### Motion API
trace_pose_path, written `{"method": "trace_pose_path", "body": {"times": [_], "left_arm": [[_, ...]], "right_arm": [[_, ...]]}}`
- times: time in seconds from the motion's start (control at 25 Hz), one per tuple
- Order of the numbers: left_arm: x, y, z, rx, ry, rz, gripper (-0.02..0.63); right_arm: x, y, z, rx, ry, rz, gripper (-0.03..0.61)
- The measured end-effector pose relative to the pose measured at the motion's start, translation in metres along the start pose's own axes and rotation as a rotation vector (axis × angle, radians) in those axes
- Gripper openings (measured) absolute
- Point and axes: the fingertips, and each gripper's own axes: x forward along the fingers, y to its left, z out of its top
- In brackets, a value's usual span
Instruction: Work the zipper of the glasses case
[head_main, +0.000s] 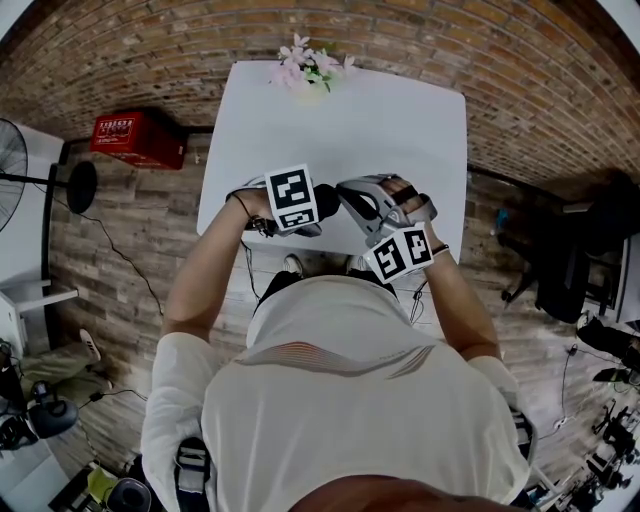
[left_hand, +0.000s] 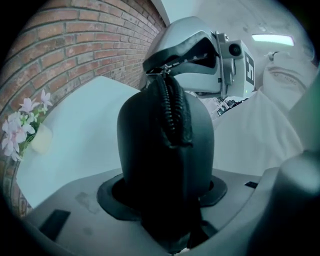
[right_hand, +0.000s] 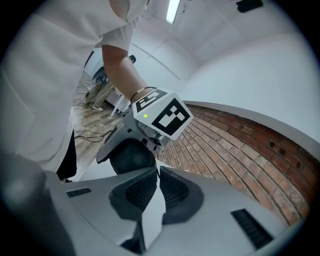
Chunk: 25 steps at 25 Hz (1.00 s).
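**Item: glasses case**. Dark, rounded, held in the air over the near edge of the desk, not resting on it. Its zipper runs up the side facing the camera, and the teeth gape along the upper stretch, so it is part open.

**Left gripper**. Over the desk's near edge. Jaws clamped on the case's lower end, holding it steady.

**Right gripper**. Also over the desk's near edge. Jaws drawn almost together, with only a sliver between the pads. The tips meet at the zipper pull, apparently pinching it.

**Flowers**. Pink, at the desk's far edge, not involved.

**Step in hand:** most likely running the pull along the track. The direction cannot be read.

**Next move calls for:** a firm left hold and a right-hand draw kept in line with the teeth, following the curve round the case's end, so the small pull does not slip free.
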Motion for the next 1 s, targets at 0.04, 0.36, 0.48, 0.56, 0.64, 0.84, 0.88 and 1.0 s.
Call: {"method": "trace_pose_path", "body": {"times": [0.04,0.36,0.48,0.56,0.64,0.84,0.88,1.0], "left_arm": [[-0.001,0.003,0.003,0.003,-0.024,0.023,0.262],[-0.042,0.031,0.048,-0.106,-0.458,0.214,0.262],[-0.073,0.052,0.054,-0.184,-0.608,0.383,0.262],[-0.095,0.064,0.055,-0.234,-0.701,0.499,0.262],[-0.120,0.073,0.052,-0.277,-0.797,0.607,0.262],[-0.185,0.082,0.029,-0.385,-1.034,0.816,0.262],[-0.199,0.081,0.022,-0.405,-1.080,0.854,0.262],[-0.234,0.074,0.001,-0.441,-1.192,0.962,0.262]], "right_arm": [[-0.001,-0.003,-0.001,0.031,-0.005,-0.004,0.069],[-0.008,-0.041,-0.024,0.397,-0.016,-0.119,0.087],[-0.013,-0.061,-0.036,0.578,-0.006,-0.185,0.077],[-0.017,-0.074,-0.046,0.703,-0.009,-0.226,0.072],[-0.021,-0.088,-0.056,0.813,-0.025,-0.275,0.063],[-0.040,-0.113,-0.085,0.944,-0.010,-0.387,0.052],[-0.046,-0.117,-0.091,0.964,-0.008,-0.409,0.052],[-0.064,-0.130,-0.108,1.029,-0.007,-0.484,0.052]]}}
